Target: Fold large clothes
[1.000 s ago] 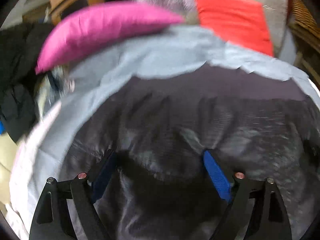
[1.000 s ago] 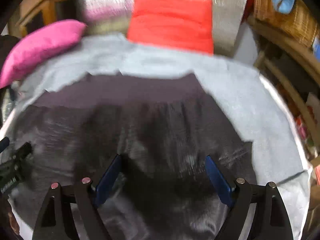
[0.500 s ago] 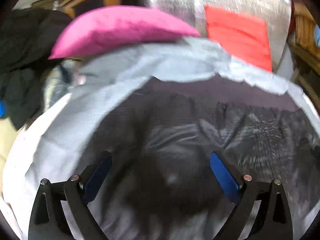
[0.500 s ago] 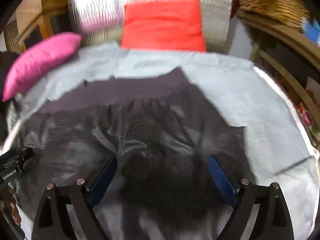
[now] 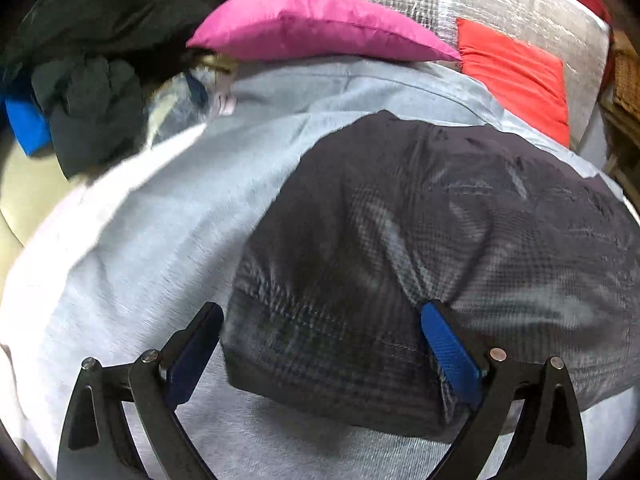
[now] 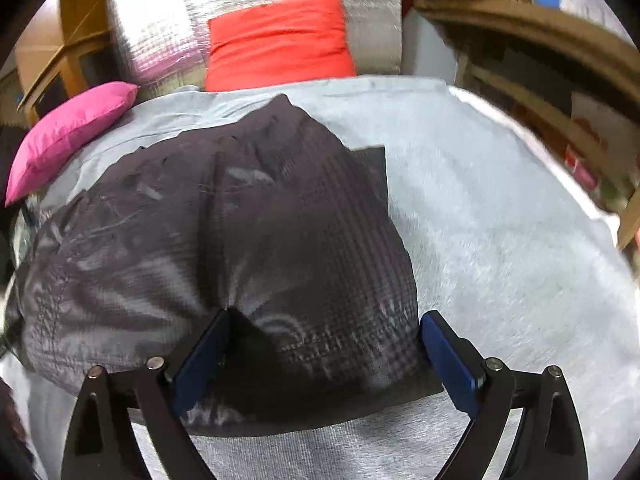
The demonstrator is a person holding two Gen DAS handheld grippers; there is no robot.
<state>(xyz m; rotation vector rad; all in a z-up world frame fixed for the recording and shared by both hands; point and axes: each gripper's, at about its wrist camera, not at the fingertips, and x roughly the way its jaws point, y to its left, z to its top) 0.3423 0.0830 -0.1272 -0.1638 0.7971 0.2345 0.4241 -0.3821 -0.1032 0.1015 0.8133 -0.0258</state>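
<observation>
A dark grey checked garment (image 5: 420, 240) lies folded over on a light grey sheet (image 5: 160, 240); it also shows in the right wrist view (image 6: 240, 248). My left gripper (image 5: 320, 348) is open, its jaws wide apart over the garment's near left corner. My right gripper (image 6: 324, 352) is open, its jaws wide apart over the garment's near right corner. The fabric bunches up between the blue pads (image 5: 450, 350) (image 6: 448, 360). Neither gripper clamps the cloth.
A pink pillow (image 5: 312, 24) and a red cushion (image 5: 516, 76) lie at the far edge of the sheet, against a silver quilted backrest (image 6: 240, 12). A pile of dark clothes (image 5: 88, 92) sits at far left. Wooden shelves (image 6: 540, 92) stand on the right.
Both grippers pulled back toward the garment's near edge. The garment now looks folded over, with its waistband no longer showing at the far side. Both stay open.
</observation>
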